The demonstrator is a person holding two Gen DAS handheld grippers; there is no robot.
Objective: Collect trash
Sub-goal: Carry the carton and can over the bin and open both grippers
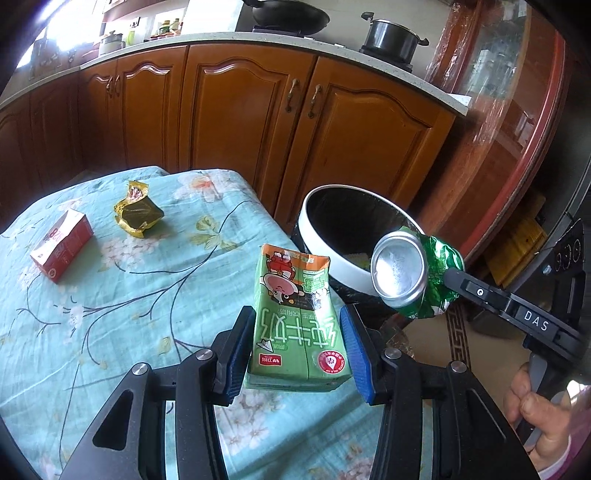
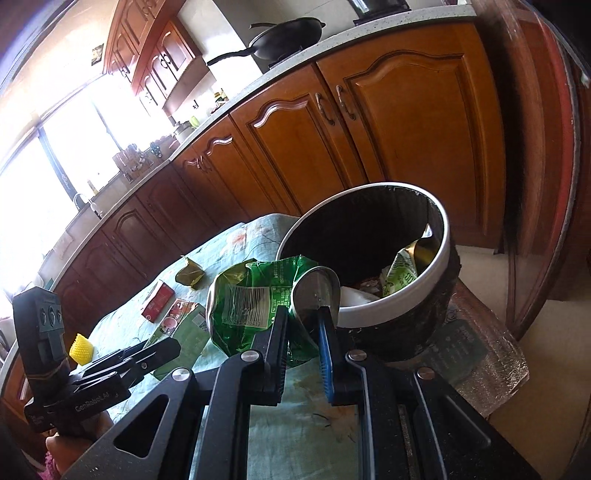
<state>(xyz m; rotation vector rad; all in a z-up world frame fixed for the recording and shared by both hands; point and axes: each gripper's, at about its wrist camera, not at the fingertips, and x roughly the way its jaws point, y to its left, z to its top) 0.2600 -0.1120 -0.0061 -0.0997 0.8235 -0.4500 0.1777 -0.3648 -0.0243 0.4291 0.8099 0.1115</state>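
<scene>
My left gripper (image 1: 298, 332) is shut on a green milk carton (image 1: 295, 325) and holds it upright above the table's right edge. My right gripper (image 2: 303, 321) is shut on a crushed green can (image 2: 258, 299), which also shows in the left wrist view (image 1: 413, 273), just in front of the trash bin's rim. The trash bin (image 1: 325, 236) is white-rimmed with a black liner and stands off the table's right side; in the right wrist view (image 2: 439, 254) it holds several wrappers. A red carton (image 1: 61, 243) and a gold-green wrapper (image 1: 138, 214) lie on the table.
The table has a light blue flowered cloth (image 1: 129, 295). Wooden kitchen cabinets (image 1: 236, 110) stand behind it, with a wok (image 1: 290, 14) and a pot (image 1: 391, 35) on the counter. A yellow ridged object (image 2: 82, 349) lies at the table's near left.
</scene>
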